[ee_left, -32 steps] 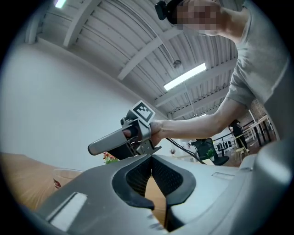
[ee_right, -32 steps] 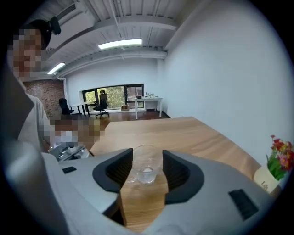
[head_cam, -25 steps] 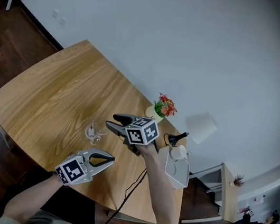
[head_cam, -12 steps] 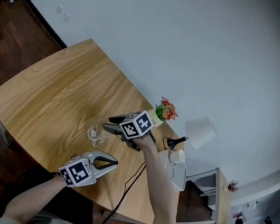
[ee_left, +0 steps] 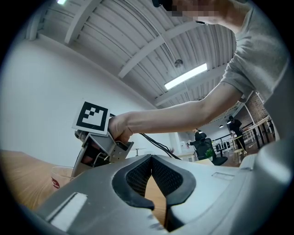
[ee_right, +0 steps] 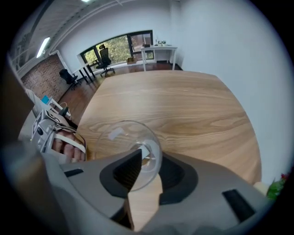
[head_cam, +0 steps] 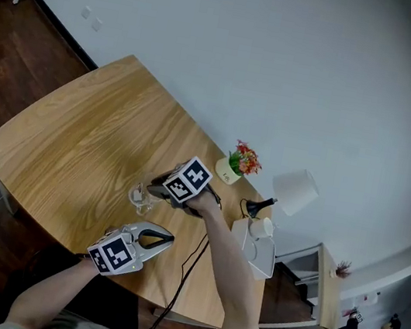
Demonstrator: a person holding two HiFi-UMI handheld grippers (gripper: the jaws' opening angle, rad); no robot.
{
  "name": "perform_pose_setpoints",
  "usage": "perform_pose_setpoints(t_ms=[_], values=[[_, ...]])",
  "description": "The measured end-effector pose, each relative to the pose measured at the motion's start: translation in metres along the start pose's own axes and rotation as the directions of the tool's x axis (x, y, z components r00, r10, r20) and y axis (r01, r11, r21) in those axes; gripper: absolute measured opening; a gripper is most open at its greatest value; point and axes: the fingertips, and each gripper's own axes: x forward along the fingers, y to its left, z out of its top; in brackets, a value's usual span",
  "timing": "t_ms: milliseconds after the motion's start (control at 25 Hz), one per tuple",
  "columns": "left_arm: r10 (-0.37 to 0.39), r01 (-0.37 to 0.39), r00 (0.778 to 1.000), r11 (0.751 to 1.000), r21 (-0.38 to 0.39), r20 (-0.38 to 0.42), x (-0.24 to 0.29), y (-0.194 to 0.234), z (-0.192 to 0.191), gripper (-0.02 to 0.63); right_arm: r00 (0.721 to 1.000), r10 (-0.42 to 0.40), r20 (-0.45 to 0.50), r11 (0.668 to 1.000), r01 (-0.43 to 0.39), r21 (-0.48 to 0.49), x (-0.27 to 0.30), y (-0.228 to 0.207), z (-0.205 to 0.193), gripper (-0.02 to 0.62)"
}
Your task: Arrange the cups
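Observation:
A clear cup (head_cam: 137,198) stands upright on the wooden table (head_cam: 76,137), near its front edge. My right gripper (head_cam: 153,188) points steeply down onto it. In the right gripper view the cup (ee_right: 118,137) is seen from above. The right gripper (ee_right: 150,156) has one pad inside the cup and one outside, with the rim wall between them. The jaws are closing and a gap still shows. My left gripper (head_cam: 167,237) hovers just in front of the cup, its tips together and empty. In the left gripper view the cup (ee_left: 59,176) shows pale, with a small red mark.
A potted plant with red flowers (head_cam: 239,162), a white lamp (head_cam: 293,188) and a white box (head_cam: 257,249) stand at the table's far right corner. A black cable (head_cam: 187,279) runs from the right gripper over the table's front edge. Dark wood floor surrounds the table.
My right gripper has come down and tipped to point down over the cup, its jaws narrowing around the rim. The left gripper and the cup have stayed put.

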Motion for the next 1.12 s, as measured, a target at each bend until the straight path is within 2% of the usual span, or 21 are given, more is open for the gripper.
perform_pose_setpoints(t_ms=[80,120,240,400,560,800,1000,1120], values=[[0.001,-0.001,1.0,1.0,0.0,0.0,-0.001,0.0,0.001,0.003,0.999,-0.03,-0.043,1.0,0.029,-0.011,0.002,-0.002,-0.003,0.037],[0.0,0.0,1.0,1.0,-0.001,0.0,-0.001,-0.001,0.001,0.003,0.998,-0.037,-0.055,0.999,0.036,-0.017,0.002,-0.002,-0.004,0.028],[-0.001,0.001,1.0,1.0,-0.004,-0.004,-0.001,-0.001,0.0,0.003,0.997,-0.039,-0.07,0.999,0.039,0.003,0.001,-0.001,-0.005,0.028],[-0.004,0.003,1.0,1.0,-0.006,-0.011,-0.004,0.001,-0.002,0.003,0.999,-0.022,-0.037,0.998,0.024,0.05,-0.002,0.004,-0.003,0.025],[-0.005,0.005,1.0,1.0,-0.001,-0.008,-0.007,0.001,0.0,0.003,0.998,-0.062,-0.007,0.996,0.062,0.056,-0.01,0.003,-0.009,0.026],[-0.027,0.027,1.0,1.0,-0.002,-0.005,-0.01,0.001,-0.001,0.003,0.997,-0.078,0.026,0.988,0.074,0.135,-0.034,-0.003,-0.048,0.026],[-0.049,0.049,0.997,0.999,0.004,0.06,-0.003,-0.001,0.007,0.002,0.992,-0.089,0.089,0.973,0.068,0.221,-0.078,-0.002,-0.091,0.026],[-0.111,0.112,0.993,0.994,-0.008,0.048,0.024,-0.016,0.005,0.002,0.988,-0.128,0.09,0.955,0.098,0.278,-0.106,-0.002,-0.13,0.026]])
